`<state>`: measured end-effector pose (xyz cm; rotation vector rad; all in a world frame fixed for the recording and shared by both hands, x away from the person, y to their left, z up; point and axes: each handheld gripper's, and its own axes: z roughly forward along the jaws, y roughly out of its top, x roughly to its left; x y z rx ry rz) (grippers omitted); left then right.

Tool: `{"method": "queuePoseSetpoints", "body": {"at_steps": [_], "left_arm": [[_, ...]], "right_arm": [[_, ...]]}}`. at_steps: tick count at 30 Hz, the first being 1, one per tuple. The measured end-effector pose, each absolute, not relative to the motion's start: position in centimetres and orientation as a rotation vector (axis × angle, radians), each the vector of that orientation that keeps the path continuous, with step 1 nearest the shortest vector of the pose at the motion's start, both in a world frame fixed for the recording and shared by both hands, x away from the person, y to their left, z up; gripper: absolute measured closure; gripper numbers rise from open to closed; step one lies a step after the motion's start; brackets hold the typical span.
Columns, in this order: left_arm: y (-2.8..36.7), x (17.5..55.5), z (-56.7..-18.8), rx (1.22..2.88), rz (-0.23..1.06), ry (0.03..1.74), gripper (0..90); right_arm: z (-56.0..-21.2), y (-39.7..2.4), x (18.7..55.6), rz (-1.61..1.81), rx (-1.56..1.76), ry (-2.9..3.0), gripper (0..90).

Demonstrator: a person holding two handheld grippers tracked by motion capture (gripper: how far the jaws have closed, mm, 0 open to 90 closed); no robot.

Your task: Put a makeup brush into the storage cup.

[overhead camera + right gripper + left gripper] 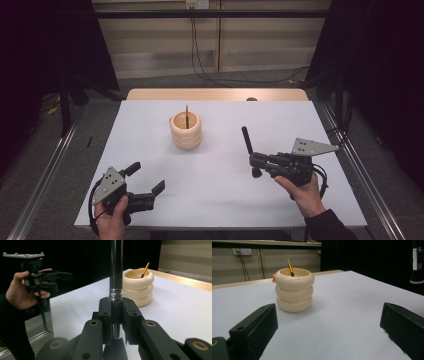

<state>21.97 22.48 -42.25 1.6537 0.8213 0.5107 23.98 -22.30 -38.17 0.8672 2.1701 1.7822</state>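
One brush (248, 150) sits clamped in the right gripper (256, 161) — keep it upright, lower it into the holder (186, 131); left gripper (148, 179) gapes empty.

Centred on the white rectangular table (150, 150): cream three-ringed holder (186, 131), thin pencil-like stick (187, 116) inside. Right of it, black-handled make-up brush (246, 141), upright above the tabletop.

Bare table (220, 175) between tools, ringed cup (186, 131) (mid-table) the sole obstacle
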Motion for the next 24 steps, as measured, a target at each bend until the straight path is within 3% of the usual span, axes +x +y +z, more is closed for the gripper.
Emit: {"method": "queuePoseSetpoints", "body": {"at_steps": [24], "left_arm": [[22.5,22.0,-42.3,1.657,0.509,0.822,1.5]], "right_arm": [[-36.6,-21.3,25.2,1.623,0.707,2.425,78.6]]}}
